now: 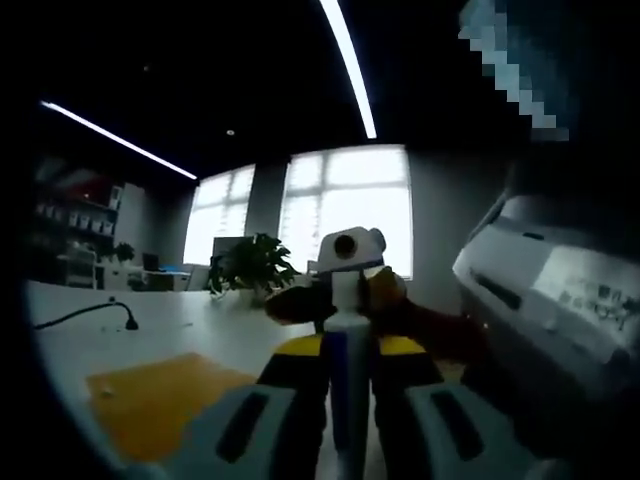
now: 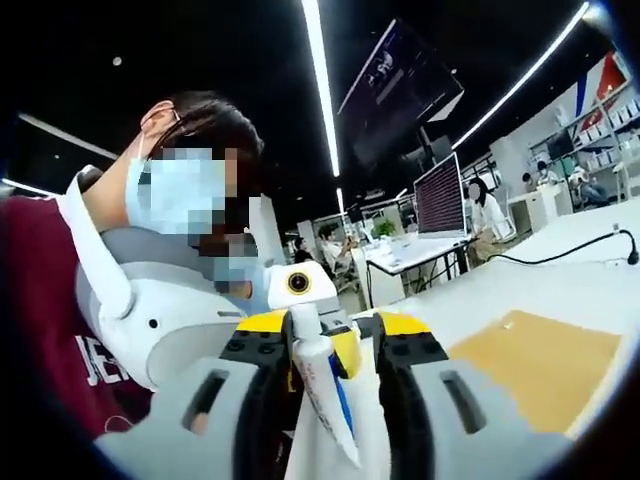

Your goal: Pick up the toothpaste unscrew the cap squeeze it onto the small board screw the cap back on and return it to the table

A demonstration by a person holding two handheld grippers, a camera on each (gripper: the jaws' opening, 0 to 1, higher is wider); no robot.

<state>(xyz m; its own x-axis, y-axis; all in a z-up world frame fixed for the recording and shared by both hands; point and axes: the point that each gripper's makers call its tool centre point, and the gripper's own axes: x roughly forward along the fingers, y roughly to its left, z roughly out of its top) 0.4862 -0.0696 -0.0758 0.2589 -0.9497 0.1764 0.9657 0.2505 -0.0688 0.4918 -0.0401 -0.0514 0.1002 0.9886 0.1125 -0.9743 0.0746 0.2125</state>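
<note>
A white table [image 1: 190,330] runs back to bright windows, with a yellow-brown small board [image 1: 160,395] lying on it. In the left gripper view, the left gripper [image 1: 348,385] is clenched on the toothpaste [image 1: 346,340] — the right gripper [image 1: 345,262] meets the tube's far end. The right gripper view shows the board [image 2: 535,362] again and the right gripper [image 2: 330,380] around the tube [image 2: 322,385] — whether it grips I cannot tell — plus a seated person [image 2: 60,290] behind.

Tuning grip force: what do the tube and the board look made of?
Tube: looks like soft plastic or laminate, glossy white with blue print; sheen along its side. Nozzle looks like harder white plastic.
Board: flat, matte, yellow-brown; could be wood, cork or card. Too blurred to settle.
</note>
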